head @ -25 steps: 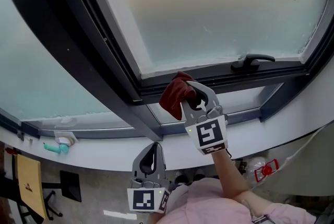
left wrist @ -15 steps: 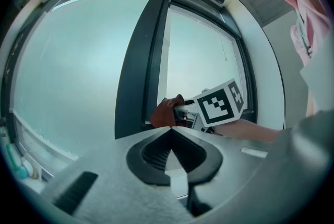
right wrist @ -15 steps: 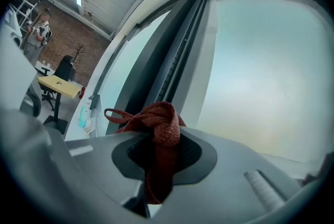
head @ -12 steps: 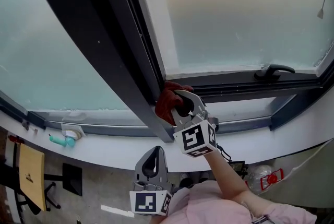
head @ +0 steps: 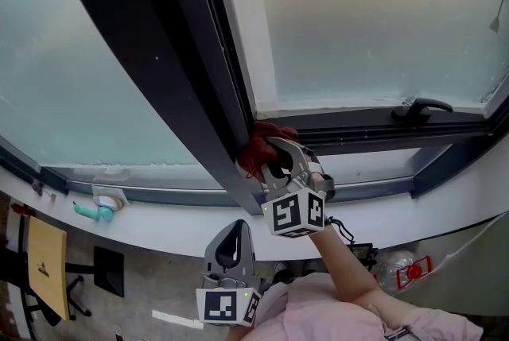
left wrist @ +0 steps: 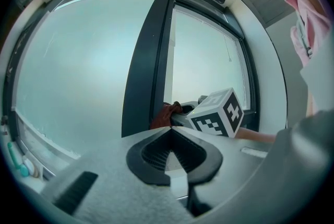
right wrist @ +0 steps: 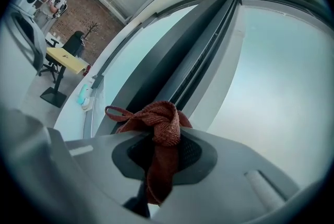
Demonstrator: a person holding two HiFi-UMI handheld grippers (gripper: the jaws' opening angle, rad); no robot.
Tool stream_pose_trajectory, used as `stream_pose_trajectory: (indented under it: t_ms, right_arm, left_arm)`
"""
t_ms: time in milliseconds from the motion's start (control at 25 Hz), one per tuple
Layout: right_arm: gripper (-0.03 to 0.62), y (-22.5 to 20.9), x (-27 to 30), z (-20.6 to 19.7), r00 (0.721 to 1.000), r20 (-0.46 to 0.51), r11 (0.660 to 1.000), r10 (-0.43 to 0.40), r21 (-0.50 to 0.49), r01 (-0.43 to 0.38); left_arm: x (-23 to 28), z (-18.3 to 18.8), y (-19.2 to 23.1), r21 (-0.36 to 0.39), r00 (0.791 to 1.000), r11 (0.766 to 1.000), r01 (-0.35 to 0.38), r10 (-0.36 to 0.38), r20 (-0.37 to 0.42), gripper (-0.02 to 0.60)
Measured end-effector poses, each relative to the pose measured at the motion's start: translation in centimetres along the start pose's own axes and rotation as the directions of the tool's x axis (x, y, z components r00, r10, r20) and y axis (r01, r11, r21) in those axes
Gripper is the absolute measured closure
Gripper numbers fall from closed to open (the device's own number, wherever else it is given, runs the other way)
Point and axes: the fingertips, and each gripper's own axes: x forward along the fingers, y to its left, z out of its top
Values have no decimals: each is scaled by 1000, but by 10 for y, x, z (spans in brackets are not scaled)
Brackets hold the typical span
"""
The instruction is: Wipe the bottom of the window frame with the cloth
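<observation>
Head view shows the right gripper (head: pixel 273 154) clamped on the rust-red cloth (head: pixel 259 142), pressing it into the corner where the window frame's bottom rail (head: pixel 358 127) meets the dark mullion (head: pixel 179 69). The left gripper (head: pixel 235 226) hangs below, jaws together, empty. Wiping looks under way; whether the stretch toward the handle (head: pixel 421 107) is done cannot be told.

The cloth (right wrist: pixel 163 122) is rough, woven fabric (you can see the little threads). The window frame (head: pixel 191 85) looks like smooth, dull dark metal, and its glass (head: pixel 374 21) is cloudy, not shiny. The right claw (head: pixel 270 150) is dull grey plastic with black bumpy pads (right wrist: pixel 192 154).
</observation>
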Motion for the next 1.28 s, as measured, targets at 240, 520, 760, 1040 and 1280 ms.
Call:
stream_pose_trajectory:
  t_ms: [240,520,760,1040,1280]
  right_arm:
    - [526,0,-2,-3,1000,2,1000,20,13,-20]
    - [526,-8,-8,-8,1000,-1,1000,15,26,-15]
    - [525,-14,-12,-13,1000,-7,999,9,31,-9]
    - [525,-24,-19,-20,1000,-14,999,1,49,0]
    - [525,-33,-26,-27,1000,-23,998,-13,65,14]
  left_arm:
    - [5,3,-7,5,1000,1000,29,-29,7,586]
    - [7,4,-11,5,999,999,36,-36,8,586]
    - [9,3,-13,3,999,999,36,-36,12,586]
    - [12,3,-19,2,999,999,43,-43,14,586]
    - [17,3,-27,5,998,998,60,-60,13,586]
